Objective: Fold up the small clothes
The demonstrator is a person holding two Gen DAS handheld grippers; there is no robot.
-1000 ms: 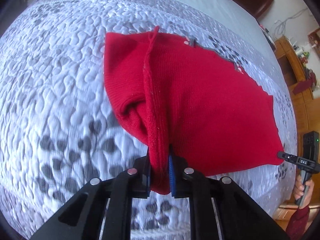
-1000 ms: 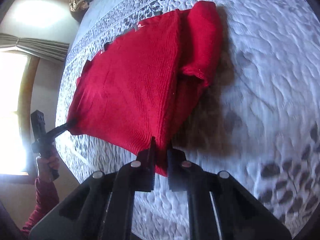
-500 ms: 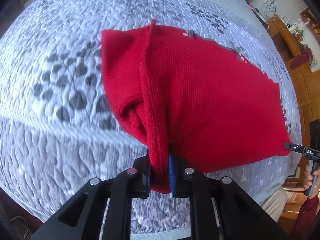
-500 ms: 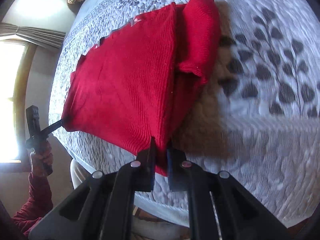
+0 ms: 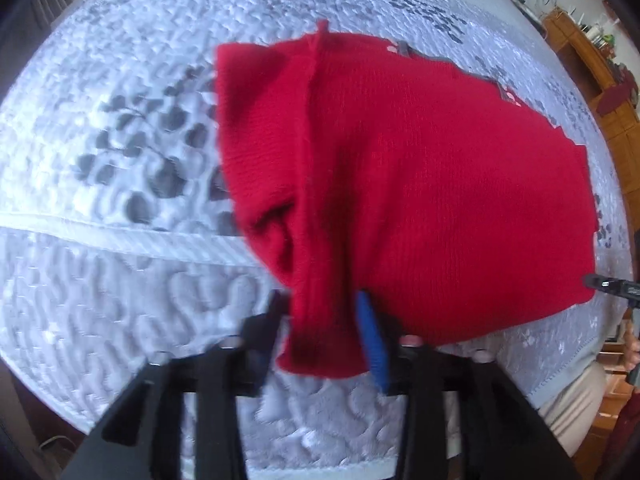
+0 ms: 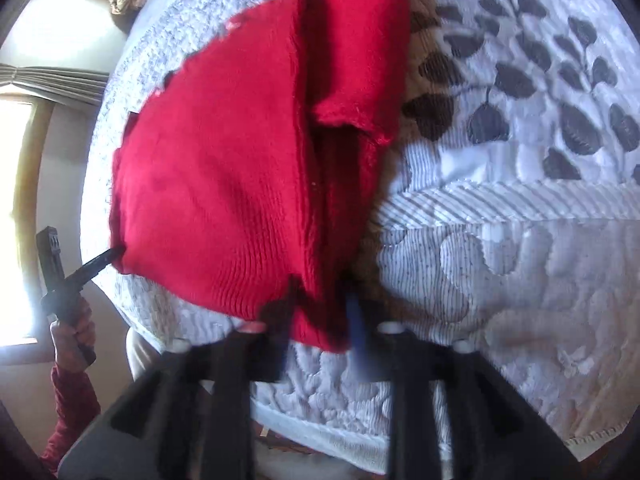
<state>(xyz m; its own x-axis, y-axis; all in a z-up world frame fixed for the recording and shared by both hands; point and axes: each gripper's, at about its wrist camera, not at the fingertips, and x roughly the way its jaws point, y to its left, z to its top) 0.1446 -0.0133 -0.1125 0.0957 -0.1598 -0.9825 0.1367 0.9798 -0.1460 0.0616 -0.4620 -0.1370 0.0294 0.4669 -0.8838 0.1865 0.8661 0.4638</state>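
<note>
Claws let go of red knit on the bed

Left claw [image 5: 320, 332] and right claw [image 6: 320, 320] are opening, corners of the red sweater [image 5: 420, 184] loose between their jaws; spread on the quilted bed [image 5: 120, 280], the soft, light, floppy knit seems best pinched at hems.

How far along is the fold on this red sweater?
Done: the red sweater lies doubled over on the quilt, sleeve tucked at its side. In hand: the left hand-held gripper and right hand-held gripper are both opening, a corner still between each one's jaws. Left: pull clear and probably make another fold to make it compact.
</note>
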